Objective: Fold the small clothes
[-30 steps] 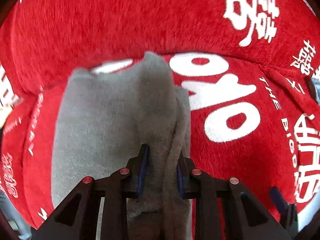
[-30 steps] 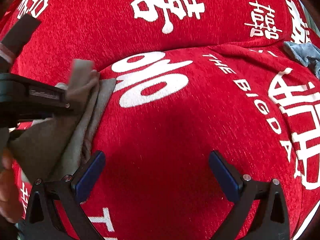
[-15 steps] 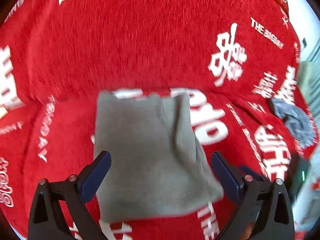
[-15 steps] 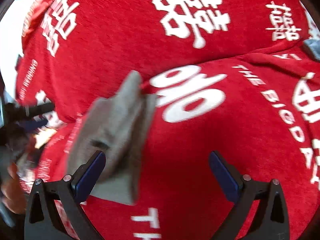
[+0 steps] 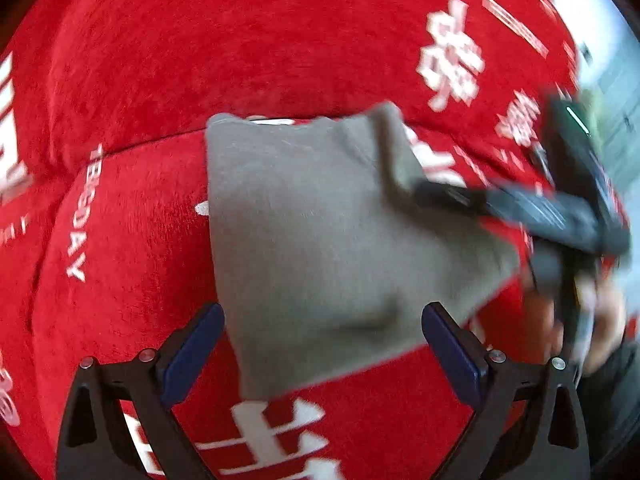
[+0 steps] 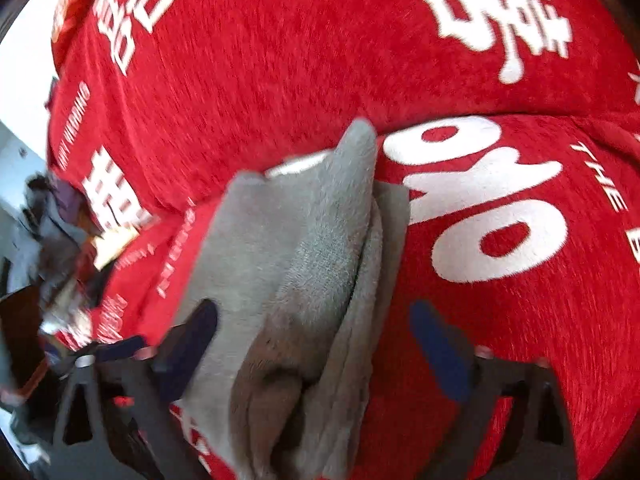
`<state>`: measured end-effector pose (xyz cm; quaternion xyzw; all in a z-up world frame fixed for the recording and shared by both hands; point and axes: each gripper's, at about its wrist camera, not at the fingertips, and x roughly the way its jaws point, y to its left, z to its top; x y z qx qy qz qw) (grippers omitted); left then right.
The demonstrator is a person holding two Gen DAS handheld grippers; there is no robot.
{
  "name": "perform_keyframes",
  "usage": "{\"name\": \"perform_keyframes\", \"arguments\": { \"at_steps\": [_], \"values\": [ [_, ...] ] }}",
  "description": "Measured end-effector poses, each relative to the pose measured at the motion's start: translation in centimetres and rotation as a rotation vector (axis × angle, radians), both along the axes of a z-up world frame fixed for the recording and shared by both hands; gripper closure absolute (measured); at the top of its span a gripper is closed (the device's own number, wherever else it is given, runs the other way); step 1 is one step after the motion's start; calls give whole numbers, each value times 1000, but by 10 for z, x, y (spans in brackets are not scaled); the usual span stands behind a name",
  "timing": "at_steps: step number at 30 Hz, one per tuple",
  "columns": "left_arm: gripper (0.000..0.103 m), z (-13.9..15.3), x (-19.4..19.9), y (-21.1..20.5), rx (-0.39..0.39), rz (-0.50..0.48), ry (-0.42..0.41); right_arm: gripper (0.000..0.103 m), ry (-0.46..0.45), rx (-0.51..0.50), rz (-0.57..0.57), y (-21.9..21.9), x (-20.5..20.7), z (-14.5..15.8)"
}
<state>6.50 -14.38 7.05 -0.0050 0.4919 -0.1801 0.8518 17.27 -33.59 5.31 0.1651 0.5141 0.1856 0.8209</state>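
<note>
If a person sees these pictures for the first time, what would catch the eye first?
First, the bright red cover with large white characters, which fills both views. Next, the folded grey garment lying on it in the middle. The right hand-held gripper is closing around the garment's edge, while the left hand-held gripper stands open over it.

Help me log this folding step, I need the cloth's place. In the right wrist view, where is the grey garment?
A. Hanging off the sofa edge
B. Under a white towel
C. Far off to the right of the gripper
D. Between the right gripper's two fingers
D: the grey garment lies bunched on the red cover, running down between the fingers of the right gripper, whose jaws are closing.
</note>
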Motion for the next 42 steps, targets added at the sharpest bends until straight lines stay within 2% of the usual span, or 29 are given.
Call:
{"name": "perform_keyframes", "arguments": {
  "at_steps": [1,2,3,5,7,9,10,12,13,17,18,20,21,23,25,26,28,29,30,31,32,33,35,36,38,40,42],
  "values": [
    [4,-5,-10,-3,40,-47,-24,43,23,-14,14,6,4,-5],
    [4,-9,-16,-7,69,-77,-36,51,33,-30,15,10,7,-7],
    [4,-15,-20,-10,96,-97,-43,52,22,-49,9,13,6,-7],
    [4,-27,-17,-15,156,-103,-46,63,-6,-74,8,18,5,-4],
    [4,-37,-5,-14,210,-57,-61,71,-26,-86,10,22,3,3],
    [15,-38,8,1,189,44,-59,76,-73,-85,29,29,-2,17],
    [18,-38,19,22,91,127,-10,76,-96,-79,48,33,-6,23],
    [18,-38,22,52,-65,221,42,77,-147,-87,85,42,-12,31],
    [18,-40,20,63,-101,253,51,77,-152,-95,88,43,-12,31],
    [18,-48,12,58,-38,182,60,77,-56,-134,45,33,-3,-4],
    [18,-48,8,55,-35,162,57,76,-44,-114,40,29,-3,-10],
    [18,-40,2,47,-49,98,62,64,-30,-21,2,14,-4,-13],
    [18,-34,-2,44,-60,71,55,61,-19,-3,-7,10,-4,-13],
    [18,-10,-9,40,-80,16,2,56,-50,-11,-26,0,-9,-2],
    [15,14,-9,34,-102,-3,-54,55,-128,-88,-38,-3,-14,16],
    [3,20,-3,33,-113,6,-63,55,-167,-101,-38,-4,-13,28],
    [1,24,10,24,-145,26,-65,52,-199,-42,-18,-2,-4,41],
    [1,20,22,10,-161,12,-38,47,-194,3,6,5,5,44],
    [1,16,28,2,-156,-3,-21,41,-153,68,71,16,20,41],
    [1,12,32,-15,-135,-20,-4,32,-121,99,116,22,27,36],
    [1,4,38,-33,-109,-34,9,31,-60,112,186,30,43,23],
    [1,-3,41,-45,-95,-48,23,31,-33,66,198,33,53,13],
    [1,-16,37,-75,-53,-97,34,32,-5,-50,186,31,69,-6],
    [1,-20,35,-82,-31,-107,26,32,-5,-70,172,23,75,-14],
    [1,-35,30,-99,55,-111,3,35,-4,-75,144,8,82,-25],
    [1,-38,22,-110,116,-118,-53,35,-9,-36,136,-1,85,-29],
    [1,-35,19,-114,143,-136,-51,35,-39,-39,129,-3,79,-21]
  ]
}}
